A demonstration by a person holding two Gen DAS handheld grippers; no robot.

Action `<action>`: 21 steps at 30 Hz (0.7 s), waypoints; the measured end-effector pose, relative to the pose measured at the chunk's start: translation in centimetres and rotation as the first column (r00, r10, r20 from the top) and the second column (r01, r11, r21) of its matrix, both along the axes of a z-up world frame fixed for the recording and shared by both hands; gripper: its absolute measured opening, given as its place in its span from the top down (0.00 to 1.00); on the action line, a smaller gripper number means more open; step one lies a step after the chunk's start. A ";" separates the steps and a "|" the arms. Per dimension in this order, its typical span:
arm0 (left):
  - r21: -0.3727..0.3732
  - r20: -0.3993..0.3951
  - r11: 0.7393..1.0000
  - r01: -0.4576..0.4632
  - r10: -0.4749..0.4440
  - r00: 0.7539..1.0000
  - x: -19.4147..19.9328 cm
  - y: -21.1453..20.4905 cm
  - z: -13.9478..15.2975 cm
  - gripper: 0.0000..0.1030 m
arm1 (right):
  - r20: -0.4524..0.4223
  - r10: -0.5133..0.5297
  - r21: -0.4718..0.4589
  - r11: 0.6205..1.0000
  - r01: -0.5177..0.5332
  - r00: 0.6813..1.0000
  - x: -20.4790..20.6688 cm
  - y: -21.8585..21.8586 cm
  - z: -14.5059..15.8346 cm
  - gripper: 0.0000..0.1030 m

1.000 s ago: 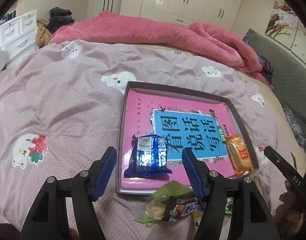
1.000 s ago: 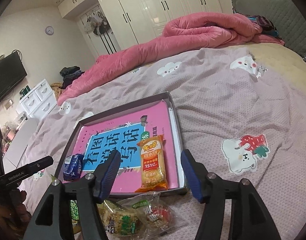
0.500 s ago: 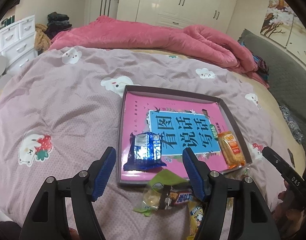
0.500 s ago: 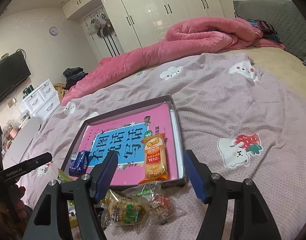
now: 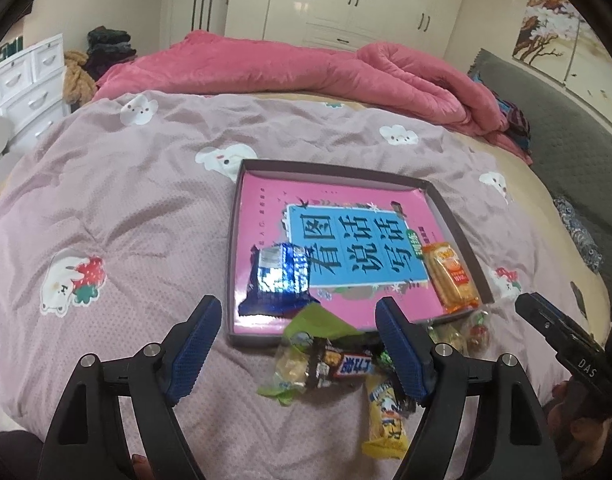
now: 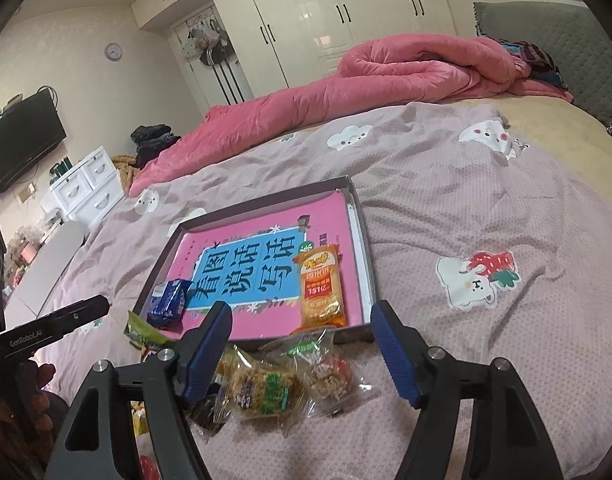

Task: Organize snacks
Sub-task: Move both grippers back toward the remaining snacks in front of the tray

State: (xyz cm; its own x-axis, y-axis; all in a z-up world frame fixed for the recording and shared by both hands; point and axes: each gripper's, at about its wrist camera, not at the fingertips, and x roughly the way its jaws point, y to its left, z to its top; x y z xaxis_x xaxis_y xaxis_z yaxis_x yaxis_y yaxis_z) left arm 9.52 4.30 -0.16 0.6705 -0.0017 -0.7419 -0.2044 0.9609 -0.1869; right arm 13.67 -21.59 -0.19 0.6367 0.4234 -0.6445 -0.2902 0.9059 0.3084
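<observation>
A shallow dark tray [image 5: 445, 204] [image 6: 363, 224] with a pink and blue book cover as its floor lies on the bed. Inside it lie a blue foil snack [image 5: 280, 278] [image 6: 169, 298] at the near left and an orange snack pack [image 5: 449, 276] [image 6: 319, 288] at the near right. Loose snacks [image 5: 325, 360] [image 6: 266, 388] are heaped on the quilt just in front of the tray. My left gripper [image 5: 296, 320] hangs above the heap, its jaws opening with nothing between them. My right gripper [image 6: 302, 324] is above the heap too, jaws opening and holding nothing.
The bed has a mauve quilt [image 5: 118, 208] with cartoon prints. A rolled pink blanket [image 5: 306, 68] lies along the far side. White drawers [image 5: 26, 76] stand at the left, wardrobes [image 6: 325, 20] behind, a grey headboard [image 5: 545, 120] at the right.
Both grippers have drawn back from the tray toward me, so more of the loose heap shows. Both pairs of jaws stand wider than before. The blue and orange snacks stay in the tray.
</observation>
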 end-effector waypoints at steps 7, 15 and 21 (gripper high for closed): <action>0.002 -0.031 1.000 0.022 -0.022 0.999 -0.6 -0.9 -0.6 0.22 | -0.016 -0.004 -0.012 1.000 0.004 1.000 -0.8 -0.2 -0.1 0.30; -0.008 -0.046 0.998 0.061 -0.062 0.997 -1.3 -1.7 -0.9 0.22 | -0.032 -0.010 -0.029 1.000 0.009 0.999 -1.6 -0.5 -0.3 0.30; -0.011 -0.062 0.996 0.091 -0.091 0.994 -1.5 -2.5 -1.3 0.22 | -0.041 -0.008 -0.043 0.999 0.006 0.999 -2.0 -0.4 -0.4 0.30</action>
